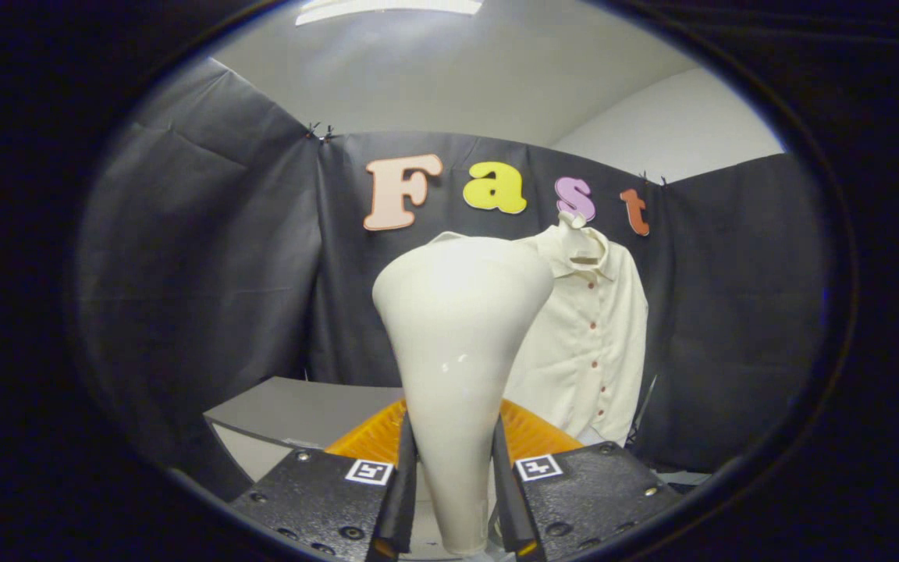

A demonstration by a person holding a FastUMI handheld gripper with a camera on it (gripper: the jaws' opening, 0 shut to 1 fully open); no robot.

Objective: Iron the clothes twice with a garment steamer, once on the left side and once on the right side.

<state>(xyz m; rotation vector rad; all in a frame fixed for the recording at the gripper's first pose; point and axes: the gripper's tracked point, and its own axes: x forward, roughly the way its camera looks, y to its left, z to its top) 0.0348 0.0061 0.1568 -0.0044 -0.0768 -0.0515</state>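
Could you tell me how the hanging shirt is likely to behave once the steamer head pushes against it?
The cream shirt hangs loose from its collar against the cloth wall, so it will probably give and swing rather than resist. Its thin, draping fabric looks floppy and light. The claw is shut on the glossy steamer, which might slip if pressed hard.

Glossy smooth plastic steamer (457, 336); soft matt cloth shirt (590, 343).

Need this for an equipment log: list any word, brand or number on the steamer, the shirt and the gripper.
garment steamer: no text on its plain cream body.
shirt: no text, just buttons.
gripper: no words; two square black-and-white markers carry patterns, not letters. Its fingers are shut on the garment steamer's handle.
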